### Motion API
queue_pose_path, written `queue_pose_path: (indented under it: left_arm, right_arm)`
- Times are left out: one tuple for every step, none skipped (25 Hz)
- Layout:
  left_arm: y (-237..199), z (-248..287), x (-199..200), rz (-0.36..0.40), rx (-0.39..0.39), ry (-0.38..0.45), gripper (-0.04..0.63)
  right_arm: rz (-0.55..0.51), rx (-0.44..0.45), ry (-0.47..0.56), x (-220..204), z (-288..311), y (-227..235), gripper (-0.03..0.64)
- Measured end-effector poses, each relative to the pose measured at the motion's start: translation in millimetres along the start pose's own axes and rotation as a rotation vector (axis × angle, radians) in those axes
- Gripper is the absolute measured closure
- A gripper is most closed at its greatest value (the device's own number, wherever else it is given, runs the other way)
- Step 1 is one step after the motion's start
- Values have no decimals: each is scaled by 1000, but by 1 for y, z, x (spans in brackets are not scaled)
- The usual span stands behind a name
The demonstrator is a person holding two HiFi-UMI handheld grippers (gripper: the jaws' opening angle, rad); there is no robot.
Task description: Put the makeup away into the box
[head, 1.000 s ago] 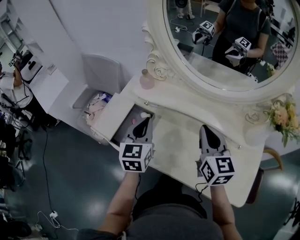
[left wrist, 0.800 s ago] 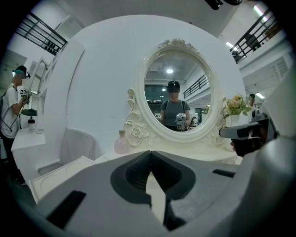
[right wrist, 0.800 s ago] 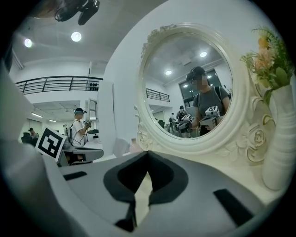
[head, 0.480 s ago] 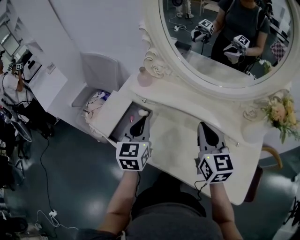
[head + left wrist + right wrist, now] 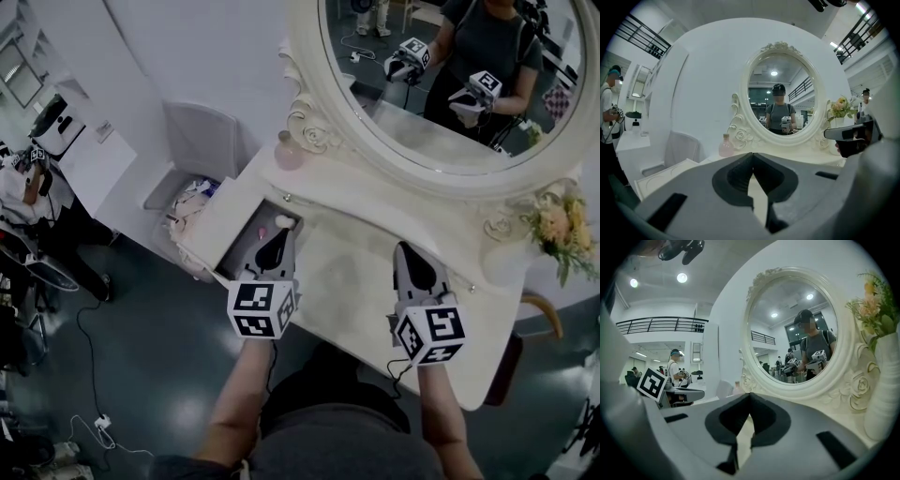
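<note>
Right, small white and pink makeup pieces (image 5: 284, 222) lie in the open grey-lined box (image 5: 244, 253) at the cream vanity surface's (image 5: 347, 281) left end. The left gripper (image 5: 284, 234) hovers there, jaws together, empty. The right gripper (image 5: 406, 248) sits clear, jaws together too.

Left tongs (image 5: 279, 242) and right tongs (image 5: 413, 253) point forward, jaws together.

Left gripper (image 5: 280, 234): grey shell, black pads (image 5: 736, 177).
Right gripper (image 5: 406, 248): grey, thin black cable (image 5: 397, 372).
Cubes (image 5: 256, 309): white, black square markers.
Shirt (image 5: 347, 441): dark grey, short sleeves.
</note>
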State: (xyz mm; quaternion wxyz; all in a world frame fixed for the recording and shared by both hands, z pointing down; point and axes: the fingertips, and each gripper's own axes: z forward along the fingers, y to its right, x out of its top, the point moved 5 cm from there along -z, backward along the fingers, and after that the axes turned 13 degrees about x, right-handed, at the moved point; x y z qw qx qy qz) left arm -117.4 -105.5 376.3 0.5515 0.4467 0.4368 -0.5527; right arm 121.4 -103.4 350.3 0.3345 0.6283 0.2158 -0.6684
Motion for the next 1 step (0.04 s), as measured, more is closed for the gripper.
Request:
queue_pose_path:
  left_arm:
    - [0,-1,1,1,0,1,589]
  right_arm:
    - [0,1,1,1,0,0,614]
